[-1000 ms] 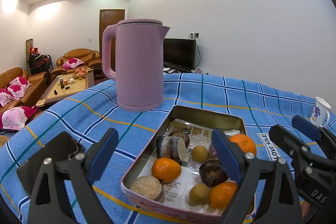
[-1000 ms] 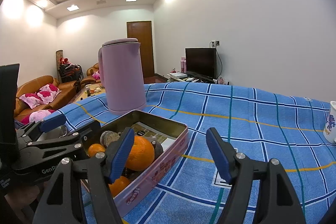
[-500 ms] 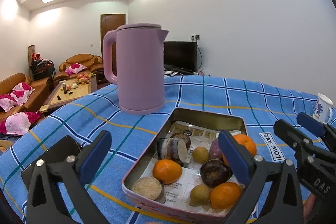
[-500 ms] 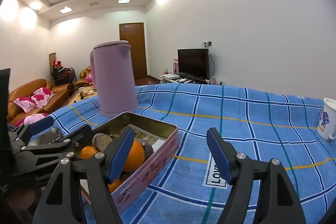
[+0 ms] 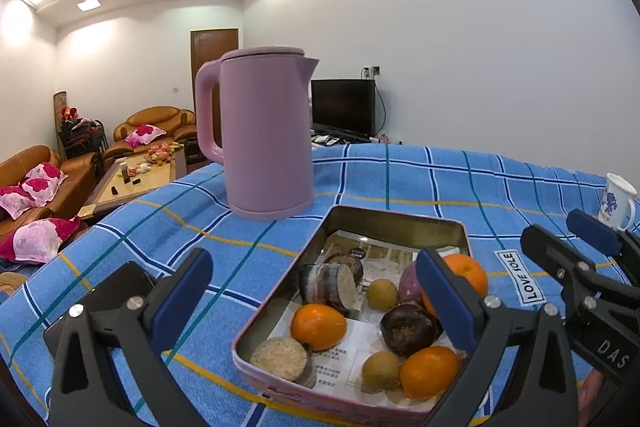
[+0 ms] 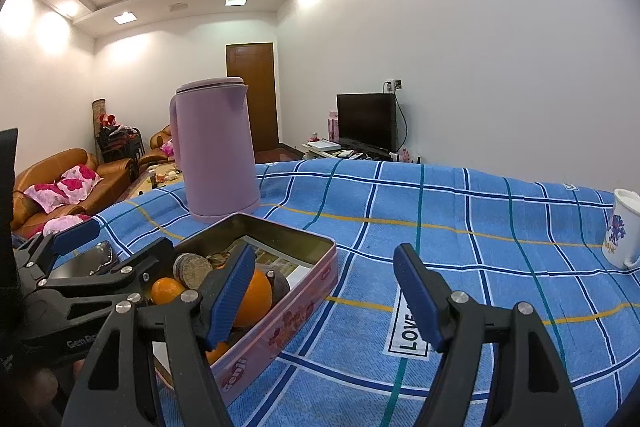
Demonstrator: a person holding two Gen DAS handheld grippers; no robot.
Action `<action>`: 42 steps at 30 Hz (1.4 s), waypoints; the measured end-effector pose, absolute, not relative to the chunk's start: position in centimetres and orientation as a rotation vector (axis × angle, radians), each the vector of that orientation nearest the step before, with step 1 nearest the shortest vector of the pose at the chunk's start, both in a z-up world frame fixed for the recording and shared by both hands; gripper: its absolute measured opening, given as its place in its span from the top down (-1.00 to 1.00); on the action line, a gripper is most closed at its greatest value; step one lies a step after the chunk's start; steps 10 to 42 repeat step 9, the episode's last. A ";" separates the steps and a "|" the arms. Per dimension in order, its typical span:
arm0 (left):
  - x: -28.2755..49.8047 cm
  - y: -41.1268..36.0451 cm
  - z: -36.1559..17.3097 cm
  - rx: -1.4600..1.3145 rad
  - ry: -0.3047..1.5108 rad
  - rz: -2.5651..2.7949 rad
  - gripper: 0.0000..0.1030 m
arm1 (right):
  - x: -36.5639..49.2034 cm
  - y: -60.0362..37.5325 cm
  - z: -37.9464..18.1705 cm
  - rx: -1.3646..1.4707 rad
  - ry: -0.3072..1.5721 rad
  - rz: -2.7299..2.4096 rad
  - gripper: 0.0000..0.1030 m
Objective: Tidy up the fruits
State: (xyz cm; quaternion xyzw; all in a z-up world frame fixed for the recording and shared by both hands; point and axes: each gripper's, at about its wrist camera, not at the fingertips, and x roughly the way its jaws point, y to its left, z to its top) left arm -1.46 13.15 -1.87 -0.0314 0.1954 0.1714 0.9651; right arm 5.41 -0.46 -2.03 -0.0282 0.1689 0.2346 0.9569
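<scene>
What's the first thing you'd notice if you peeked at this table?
The tall pink kettle stands out first, upright on the blue checked cloth behind the tin. Next comes the tin itself, open, holding oranges, small yellowish fruits and dark cut pieces, right in front of the open left gripper. A white mug with a purple picture sits alone at the far right of the cloth.

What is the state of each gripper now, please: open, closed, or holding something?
Left gripper: open wide, holding nothing, above the near end of the fruit tin.
Right gripper: open, holding nothing, over the tablecloth.
</scene>
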 end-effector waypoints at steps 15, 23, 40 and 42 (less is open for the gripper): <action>-1.3 13.1 -2.0 -0.069 0.401 0.340 -1.00 | 5.4 -0.4 -2.0 -0.057 0.340 0.477 -0.42; -1.3 13.1 -2.0 -0.069 0.401 0.340 -1.00 | 5.4 -0.4 -2.0 -0.057 0.340 0.477 -0.42; -1.3 13.1 -2.0 -0.069 0.401 0.340 -1.00 | 5.4 -0.4 -2.0 -0.057 0.340 0.477 -0.42; -1.3 13.1 -2.0 -0.069 0.401 0.340 -1.00 | 5.4 -0.4 -2.0 -0.057 0.340 0.477 -0.42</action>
